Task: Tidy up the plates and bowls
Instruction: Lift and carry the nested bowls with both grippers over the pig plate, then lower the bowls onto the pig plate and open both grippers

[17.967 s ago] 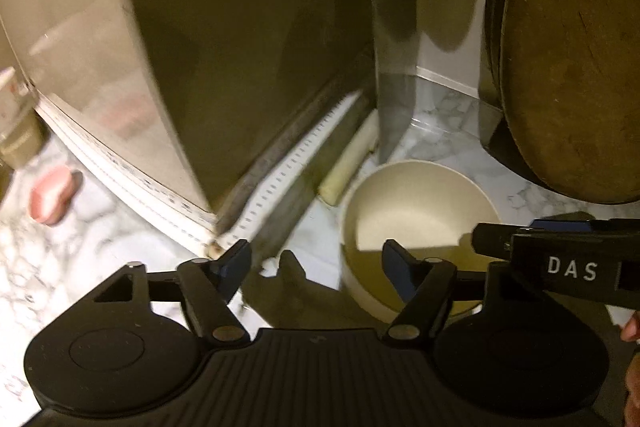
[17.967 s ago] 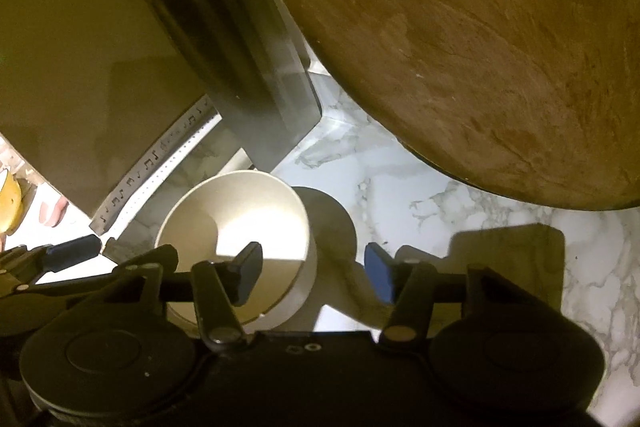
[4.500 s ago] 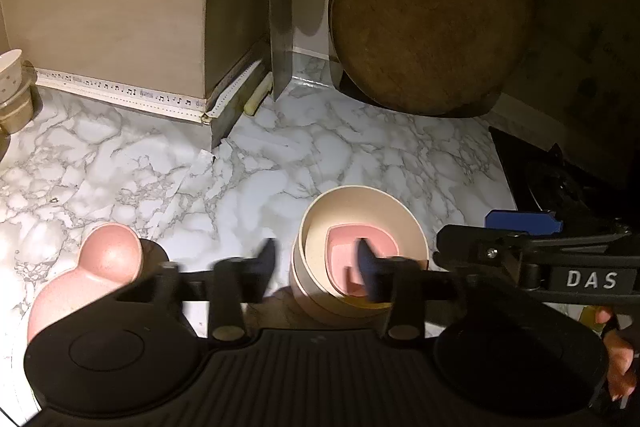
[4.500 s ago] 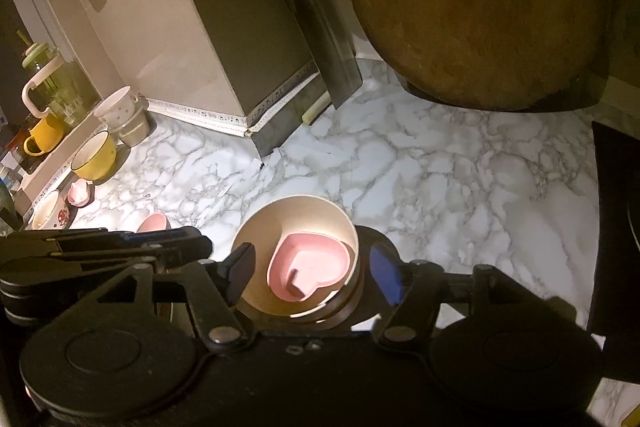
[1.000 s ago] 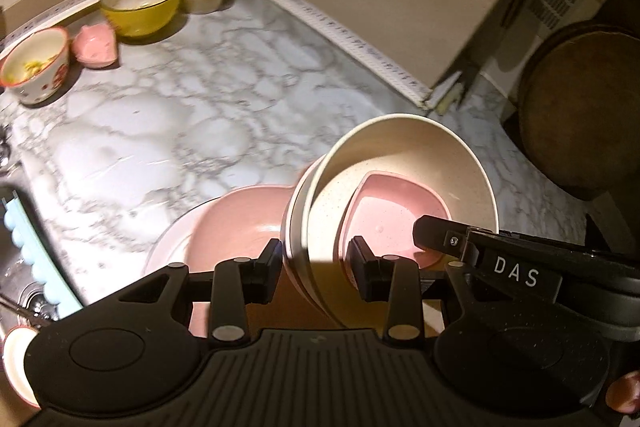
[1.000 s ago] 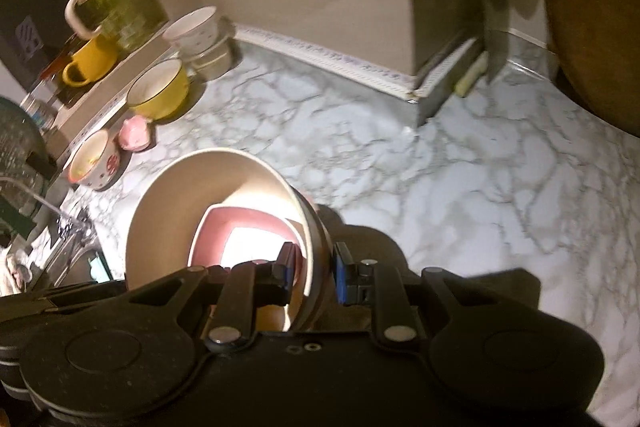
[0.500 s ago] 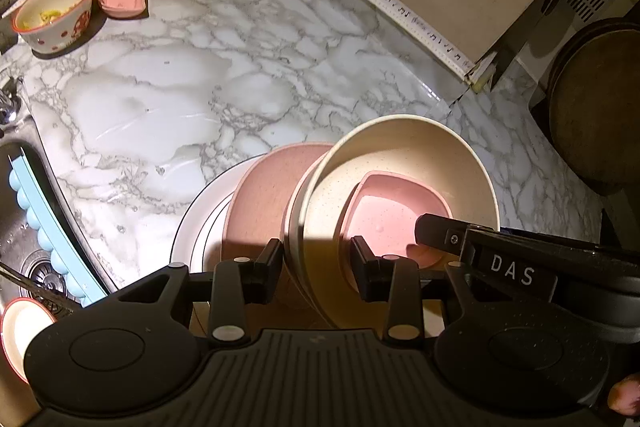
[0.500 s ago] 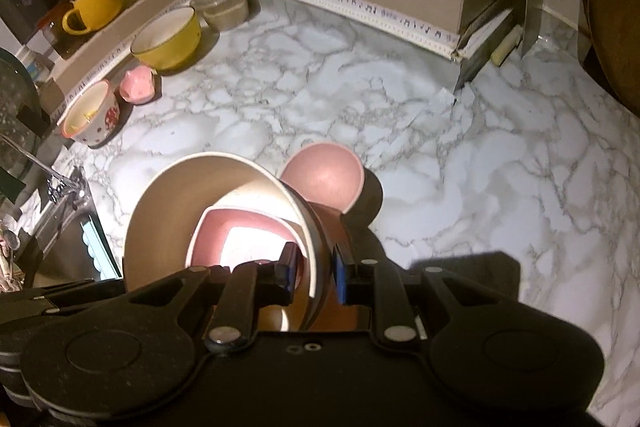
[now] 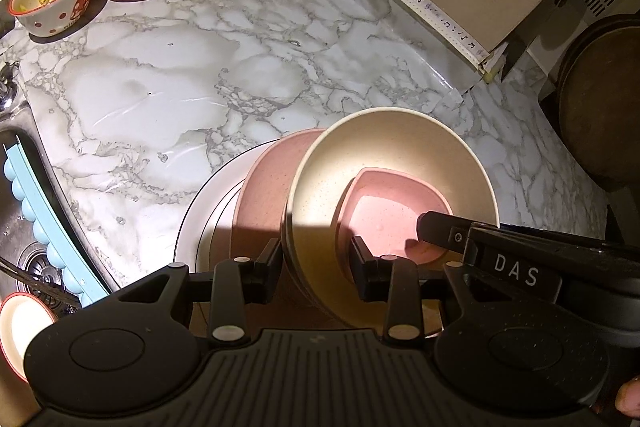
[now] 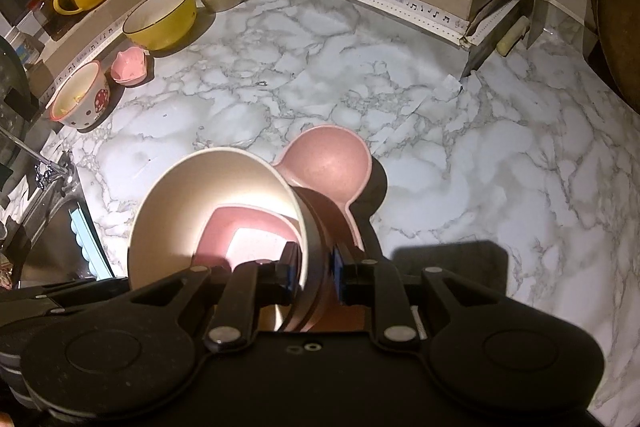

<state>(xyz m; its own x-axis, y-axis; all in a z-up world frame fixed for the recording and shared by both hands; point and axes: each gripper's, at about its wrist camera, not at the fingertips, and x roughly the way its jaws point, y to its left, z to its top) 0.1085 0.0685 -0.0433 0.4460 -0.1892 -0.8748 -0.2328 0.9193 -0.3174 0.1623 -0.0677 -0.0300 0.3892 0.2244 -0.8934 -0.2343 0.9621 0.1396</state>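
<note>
I am holding the cream bowl (image 9: pixel 384 163) with both grippers at once. My left gripper (image 9: pixel 316 261) is standing at a narrow opening, its pads pressing on the bowl's near wall: one finger (image 9: pixel 270 259) outside, the other inside against the pink dish (image 9: pixel 394 215) nested in the bowl. My right gripper (image 10: pixel 314 277) is standing narrower, pinching the bowl's rim (image 10: pixel 306 247) on the opposite side, one pad inside and one outside. In the left view the right gripper (image 9: pixel 452 233) is showing as a black arm reaching in over the rim.

The bowl is sitting tilted, its mouth turned toward the cameras. I am seeing stacked rims at its edge, so it may be more than one bowl; I cannot tell how many. It is hanging directly over a pink plate (image 9: pixel 268 187), which is lying on a white plate (image 9: pixel 208 211) on the marble counter (image 9: pixel 180 75). Whether the bowl is touching the pink plate I cannot tell. A sink (image 9: pixel 20 227) is lying just left of the plates.
</note>
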